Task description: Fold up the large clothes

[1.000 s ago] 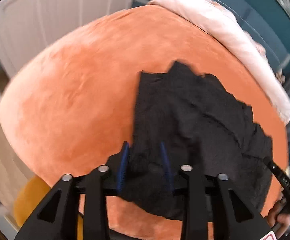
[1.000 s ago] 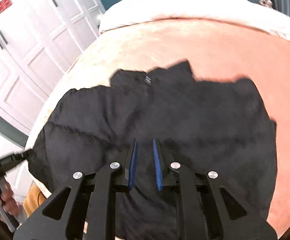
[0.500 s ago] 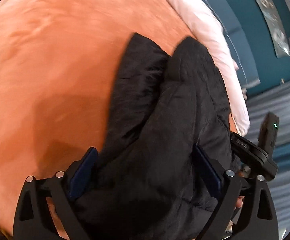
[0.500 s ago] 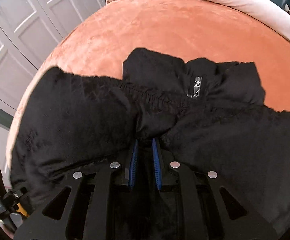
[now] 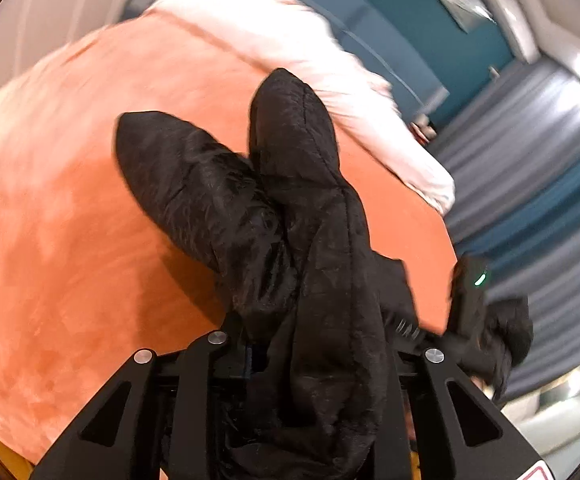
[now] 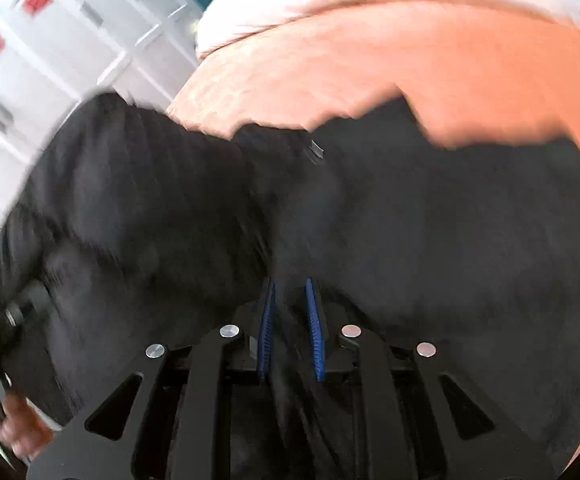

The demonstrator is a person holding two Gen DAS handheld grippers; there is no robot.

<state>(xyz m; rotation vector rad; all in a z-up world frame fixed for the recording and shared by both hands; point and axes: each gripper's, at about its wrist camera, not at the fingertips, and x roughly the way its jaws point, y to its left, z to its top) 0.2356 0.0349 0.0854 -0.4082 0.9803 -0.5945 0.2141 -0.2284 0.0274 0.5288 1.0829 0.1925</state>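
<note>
A large black padded jacket hangs bunched over the orange bed cover. My left gripper is shut on a thick fold of it; the fabric drapes over the fingers and hides the pads. In the right wrist view the jacket fills most of the frame, blurred by motion. My right gripper is shut on a fold of the jacket pinched between its blue pads. The right gripper also shows in the left wrist view, at the jacket's far end.
The orange bed cover spreads under the jacket. A pale pink duvet lies rolled along the far side. White cupboard doors stand to the left. A teal wall and grey curtains are behind the bed.
The left gripper, wide open half a second ago, has closed on the jacket. Both grippers have lifted it, so two ends now stick up above the bed.
</note>
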